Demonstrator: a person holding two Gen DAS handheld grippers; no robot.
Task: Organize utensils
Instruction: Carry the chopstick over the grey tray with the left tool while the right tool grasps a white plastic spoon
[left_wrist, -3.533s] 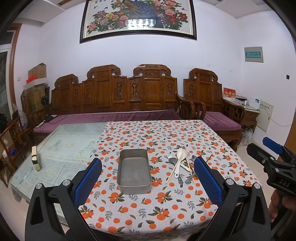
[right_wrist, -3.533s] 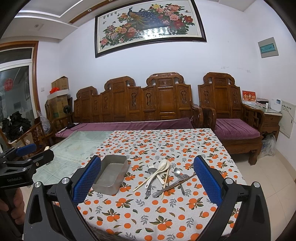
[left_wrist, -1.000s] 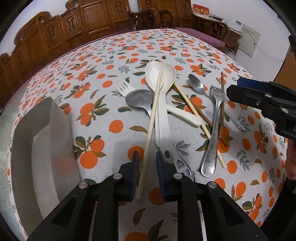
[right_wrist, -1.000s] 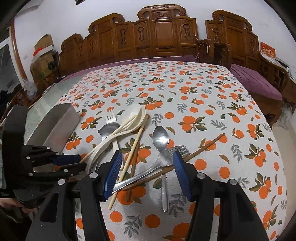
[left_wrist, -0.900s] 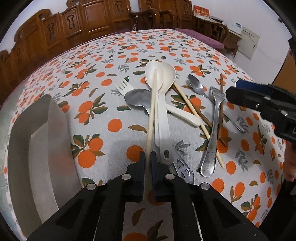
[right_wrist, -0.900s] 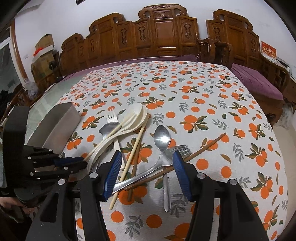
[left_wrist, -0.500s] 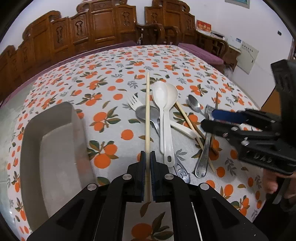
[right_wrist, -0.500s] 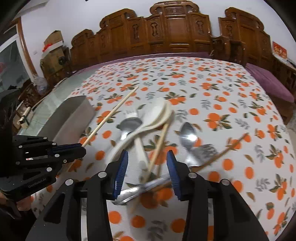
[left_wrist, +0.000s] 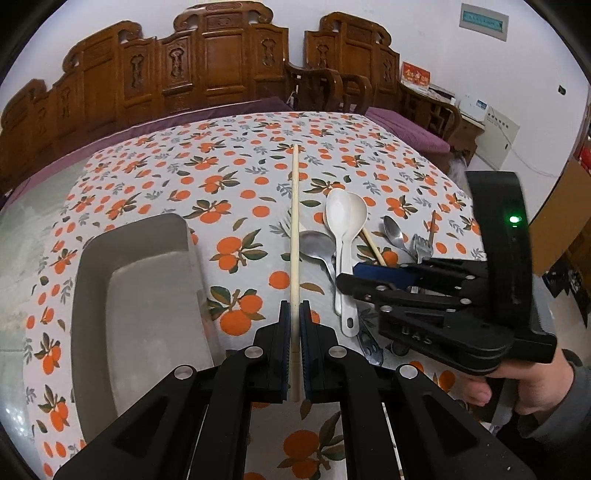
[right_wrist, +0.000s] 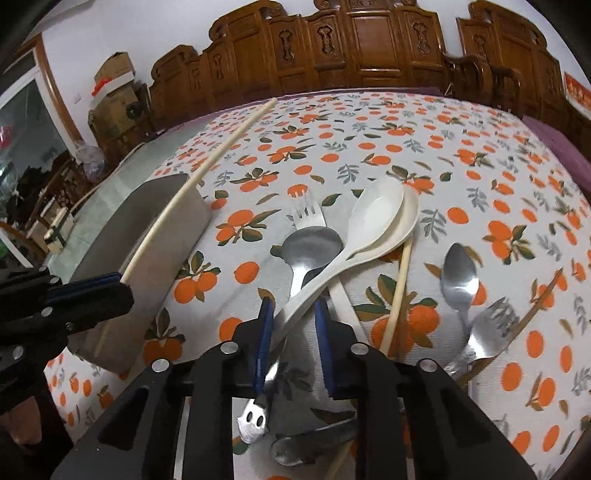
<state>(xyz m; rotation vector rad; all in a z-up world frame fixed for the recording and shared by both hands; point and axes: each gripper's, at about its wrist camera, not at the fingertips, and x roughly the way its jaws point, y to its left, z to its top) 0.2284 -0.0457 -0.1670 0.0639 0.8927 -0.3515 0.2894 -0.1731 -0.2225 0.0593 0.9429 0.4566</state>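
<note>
The left gripper is pinched on a pale wooden chopstick, gripping it near one end so the stick runs straight ahead along the fingers, lifted off the orange-print tablecloth. The metal tray lies to the left of that chopstick, near the table's left edge, its long axis roughly parallel to the stick; judging by this, the chopstick needs only a sideways carry to the left and a lowering to land lengthwise in the tray. In the right wrist view the same chopstick slants across the tray's near wall, already partly above it. The right gripper hangs over the pile of utensils in the middle of the table, its blue-padded fingers partly spread on either side of the handle of a white plastic spoon, not yet pressed onto it; whether the pads touch the handle cannot be told. That spoon is smooth and cream-white, nested on a second one of the same kind, its handle crossing a steel spoon and a steel fork. Another pale chopstick lies just to its right, and farther right a small steel spoon, a second fork and a dark chopstick overlap.
</note>
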